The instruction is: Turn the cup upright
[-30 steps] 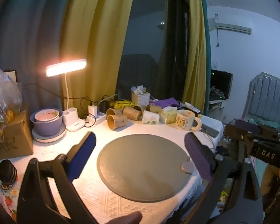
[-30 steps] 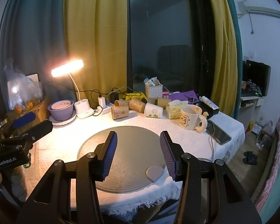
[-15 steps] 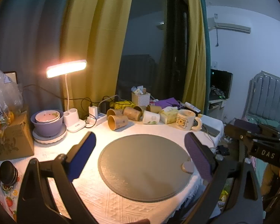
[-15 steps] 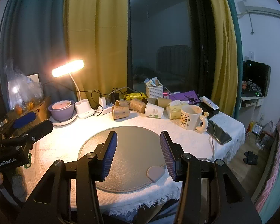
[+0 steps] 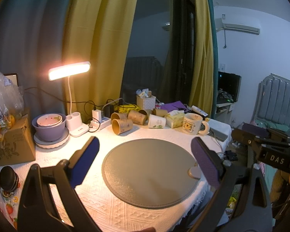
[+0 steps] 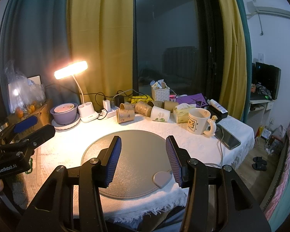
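Left hand-held gripper [image 5: 145, 160] and right hand-held gripper [image 6: 143, 159] hover spread apart, empty, over the round mat [image 5: 150, 174]; only the right view shows the phone [image 6: 229, 136] beside the mug [image 6: 198, 120].

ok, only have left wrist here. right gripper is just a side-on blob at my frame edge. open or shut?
Observer: Right gripper is open, nothing between its fingers.
Operator: where's it sitting?
Observer: Above the near edge of the grey mat, pointing toward the tipped paper cups.
Operator: what's the dark slab past the mug?
Observer: A phone lying flat on the cloth beside the mug, with a cable running to it.
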Motion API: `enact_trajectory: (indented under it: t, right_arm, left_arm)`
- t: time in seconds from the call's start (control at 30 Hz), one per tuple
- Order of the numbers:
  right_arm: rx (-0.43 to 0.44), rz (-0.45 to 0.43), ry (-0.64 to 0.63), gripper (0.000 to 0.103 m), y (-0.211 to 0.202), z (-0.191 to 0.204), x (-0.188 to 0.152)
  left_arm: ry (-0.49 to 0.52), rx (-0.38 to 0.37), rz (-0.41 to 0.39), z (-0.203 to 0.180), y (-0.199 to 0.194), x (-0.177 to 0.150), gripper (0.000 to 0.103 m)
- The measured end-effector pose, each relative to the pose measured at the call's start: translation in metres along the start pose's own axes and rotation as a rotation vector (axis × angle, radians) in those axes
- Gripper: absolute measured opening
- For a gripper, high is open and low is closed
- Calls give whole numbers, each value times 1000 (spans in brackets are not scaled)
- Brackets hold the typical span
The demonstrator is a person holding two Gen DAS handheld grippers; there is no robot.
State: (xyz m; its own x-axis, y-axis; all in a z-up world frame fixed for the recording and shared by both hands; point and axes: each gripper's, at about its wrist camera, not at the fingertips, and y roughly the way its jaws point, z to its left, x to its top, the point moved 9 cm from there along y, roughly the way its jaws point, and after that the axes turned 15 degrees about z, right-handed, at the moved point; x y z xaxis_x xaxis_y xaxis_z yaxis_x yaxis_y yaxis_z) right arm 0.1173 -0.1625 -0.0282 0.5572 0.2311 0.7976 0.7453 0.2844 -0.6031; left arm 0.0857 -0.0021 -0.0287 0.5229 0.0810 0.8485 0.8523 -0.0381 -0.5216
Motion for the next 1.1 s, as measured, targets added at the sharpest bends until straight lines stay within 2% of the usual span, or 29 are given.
enact_trajectory:
  t: [1.1]
  right_arm:
    - [0,4,-2,50,1,0,-1]
  left_arm:
    - [-1,-17,-4,1,-3,-1,96]
